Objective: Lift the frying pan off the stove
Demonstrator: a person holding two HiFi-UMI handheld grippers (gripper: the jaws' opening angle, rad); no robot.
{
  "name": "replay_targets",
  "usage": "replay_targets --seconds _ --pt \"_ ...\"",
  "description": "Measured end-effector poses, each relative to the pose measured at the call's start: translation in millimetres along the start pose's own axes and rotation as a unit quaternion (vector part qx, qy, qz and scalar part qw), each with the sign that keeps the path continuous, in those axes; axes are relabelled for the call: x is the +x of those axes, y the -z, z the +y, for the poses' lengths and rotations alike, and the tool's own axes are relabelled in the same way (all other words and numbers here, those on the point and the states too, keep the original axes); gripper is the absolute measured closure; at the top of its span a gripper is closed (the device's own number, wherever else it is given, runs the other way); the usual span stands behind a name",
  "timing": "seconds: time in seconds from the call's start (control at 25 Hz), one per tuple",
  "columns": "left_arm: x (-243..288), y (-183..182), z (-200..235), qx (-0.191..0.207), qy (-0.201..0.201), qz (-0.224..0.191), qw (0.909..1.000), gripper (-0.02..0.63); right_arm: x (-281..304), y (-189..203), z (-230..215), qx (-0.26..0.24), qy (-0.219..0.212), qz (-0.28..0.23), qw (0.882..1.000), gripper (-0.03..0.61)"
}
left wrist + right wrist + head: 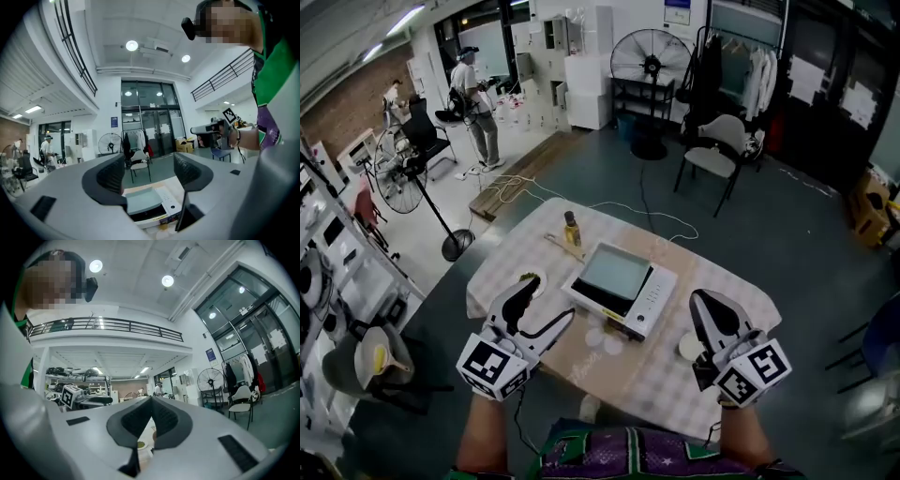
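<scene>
Both forearms reach forward from the bottom of the head view, hands low over the near edge of the desk (675, 380), marker cubes facing up. The left gripper (546, 302) is rolled sideways and aimed at the stove (619, 281). Its fingers (112, 176) stand apart with nothing between them. The right gripper (708, 305) points straight ahead, right of the stove, fingers (161, 416) closed tip to tip on nothing. The stove sits mid-desk between the two grippers, clear of both. Can't tell where the frying pan is.
</scene>
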State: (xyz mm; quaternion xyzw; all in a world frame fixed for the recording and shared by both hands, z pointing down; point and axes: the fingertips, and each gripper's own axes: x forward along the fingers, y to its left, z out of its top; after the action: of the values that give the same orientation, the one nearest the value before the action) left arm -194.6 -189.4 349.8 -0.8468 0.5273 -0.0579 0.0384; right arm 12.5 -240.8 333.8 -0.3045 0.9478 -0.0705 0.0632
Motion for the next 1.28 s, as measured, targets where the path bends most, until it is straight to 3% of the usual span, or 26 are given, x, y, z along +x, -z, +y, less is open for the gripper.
replay_targets --seconds 0.08,0.2,0.36,0.56,0.76,0.92,1.08,1.28 --pt "12.7 11.8 7.6 0.023 0.024 0.013 0.9994 0.226 8.2 2.0 -2.0 -0.002 0.004 0.002 1.0 0.571" --pt "29.4 22.5 17.8 0.049 0.045 0.034 0.9972 0.197 16.5 5.0 -4.7 -0.002 0.009 0.006 1.0 0.571" --pt "43.4 33.3 33.9 0.072 0.054 0.054 0.9945 0.187 27.0 10.5 -8.0 0.003 0.013 0.009 1.0 0.571" --pt "49.2 39.9 40.9 0.07 0.06 0.051 0.9944 0.187 29.1 12.5 -12.7 0.0 0.02 0.005 1.0 0.571" --pt "63.1 55.0 50.4 0.082 0.074 0.08 0.9906 0.187 34.9 9.0 -20.3 -0.003 0.023 0.004 1.0 0.571" --pt "76.0 88.0 62.9 0.121 0.093 0.133 0.9793 0.189 41.8 12.0 -22.7 -0.004 0.024 0.006 1.0 0.571" --pt "97.2 116.0 77.3 0.12 0.122 0.175 0.9696 0.189 48.8 10.8 -27.8 0.01 0.023 0.002 1.0 0.571" --pt "123.1 157.6 96.5 0.159 0.152 0.228 0.9485 0.189 63.2 22.9 -36.2 0.011 0.038 0.007 0.999 0.571"
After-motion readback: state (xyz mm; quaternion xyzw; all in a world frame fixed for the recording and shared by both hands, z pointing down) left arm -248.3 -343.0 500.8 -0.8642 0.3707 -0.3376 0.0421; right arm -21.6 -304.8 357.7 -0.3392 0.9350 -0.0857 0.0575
